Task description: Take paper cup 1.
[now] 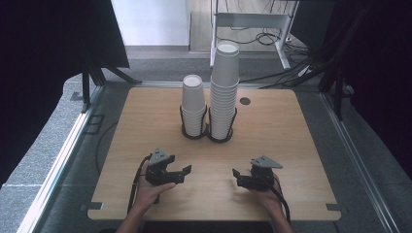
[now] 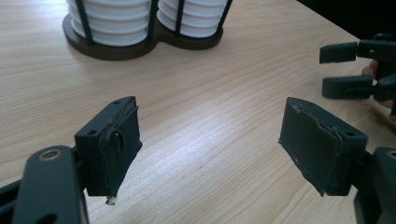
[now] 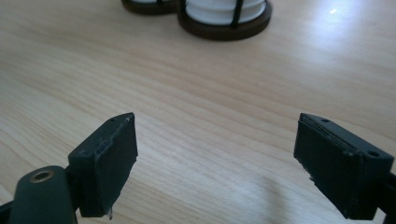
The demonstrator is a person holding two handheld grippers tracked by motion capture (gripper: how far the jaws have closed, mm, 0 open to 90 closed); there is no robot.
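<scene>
Two upright stacks of white paper cups (image 1: pixel 215 94) stand in a dark holder (image 1: pixel 208 135).

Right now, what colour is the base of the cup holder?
Dark brown base, with black upright rods; clearest in the left gripper view.

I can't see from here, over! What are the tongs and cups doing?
Left tongs open, empty. Right tongs open, empty, both low over the table. Two cup stacks upright in the holder, untouched. Nothing in the way.
</scene>
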